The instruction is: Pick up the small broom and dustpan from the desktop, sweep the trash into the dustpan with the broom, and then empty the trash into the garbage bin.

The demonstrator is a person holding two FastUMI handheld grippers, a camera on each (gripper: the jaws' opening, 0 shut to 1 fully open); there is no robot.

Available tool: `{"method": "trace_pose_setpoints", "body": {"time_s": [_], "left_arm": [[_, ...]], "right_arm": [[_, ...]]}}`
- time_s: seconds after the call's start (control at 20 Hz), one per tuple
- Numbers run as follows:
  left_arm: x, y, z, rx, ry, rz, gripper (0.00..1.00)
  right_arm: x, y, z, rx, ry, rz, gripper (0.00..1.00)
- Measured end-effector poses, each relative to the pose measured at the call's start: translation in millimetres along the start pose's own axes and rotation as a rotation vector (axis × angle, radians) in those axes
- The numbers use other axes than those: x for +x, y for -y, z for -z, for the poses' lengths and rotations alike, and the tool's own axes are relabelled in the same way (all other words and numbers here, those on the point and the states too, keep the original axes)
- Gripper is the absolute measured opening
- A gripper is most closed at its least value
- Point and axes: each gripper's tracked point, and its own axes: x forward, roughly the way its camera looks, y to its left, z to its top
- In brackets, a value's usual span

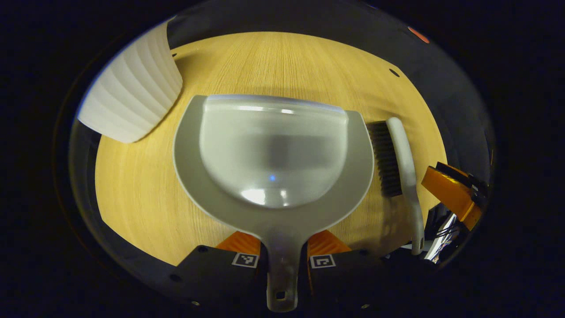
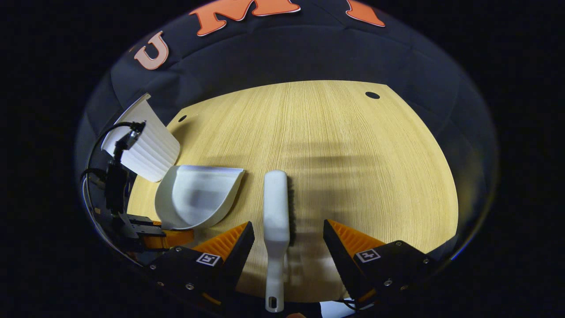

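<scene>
So my left claw (image 1: 282, 256) is clamped on the dustpan's handle, both fingers pressing in on either side of the narrow stem, with the hanging hole at the handle's end poking out toward the camera. The dustpan (image 1: 273, 154) is a pale grey plastic one, glossy, with a deep rounded scoop, a wide flat rim around it and a straight front lip pointing away from me; it sits flat on the light wood tabletop (image 1: 141, 194). In the right gripper view the same dustpan (image 2: 196, 194) shows off to the left with my left claw (image 2: 163, 236) behind it. The small broom (image 1: 399, 176) lies just beside the dustpan's right edge, white handle, short dark bristles facing the pan. My right claw (image 2: 287, 247) is spread wide, one finger on each side of the broom (image 2: 276, 221) handle with a gap on both sides, not touching it; the handle runs straight between the fingers, thick white head farther out, thin end with a hanging hole toward me. The garbage bin (image 1: 132, 92) is white and ribbed, up at the far left corner of the tabletop, close to the dustpan's left rim but apart from it. I can't spot any trash on the wood from either view.
</scene>
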Motion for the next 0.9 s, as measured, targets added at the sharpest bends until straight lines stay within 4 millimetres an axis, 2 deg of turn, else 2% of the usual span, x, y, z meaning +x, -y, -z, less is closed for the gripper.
{"method": "trace_pose_setpoints", "body": {"time_s": [0.2,0.35,0.55,0.6,0.7,0.75,0.8,0.9], "left_arm": [[-6,-13,1,-0.030,-0.026,0.049,0.28],[-1,-10,5,0.004,-0.016,0.050,0.31],[-12,-7,4,0.014,0.003,0.057,0.40],[-17,-5,3,0.016,0.010,0.062,0.49],[-26,-7,3,0.018,0.029,0.064,0.61],[-31,-6,2,0.021,0.045,0.067,0.61],[-35,-6,0,0.039,0.064,0.072,0.65],[-43,-15,-14,0.084,0.180,0.043,0.69]], "right_arm": [[1,-1,10,0.009,-0.021,-0.002,0.95],[0,-1,8,0.012,-0.021,-0.003,0.95],[2,0,8,0.016,-0.020,-0.008,0.95],[-1,0,5,0.021,-0.011,-0.008,0.95],[-12,5,-8,0.023,0.028,0.007,0.95],[-18,8,-15,0.023,0.055,0.016,0.95],[-23,11,-22,0.025,0.081,0.025,0.95],[-35,17,-36,0.034,0.136,0.042,0.95]]}}
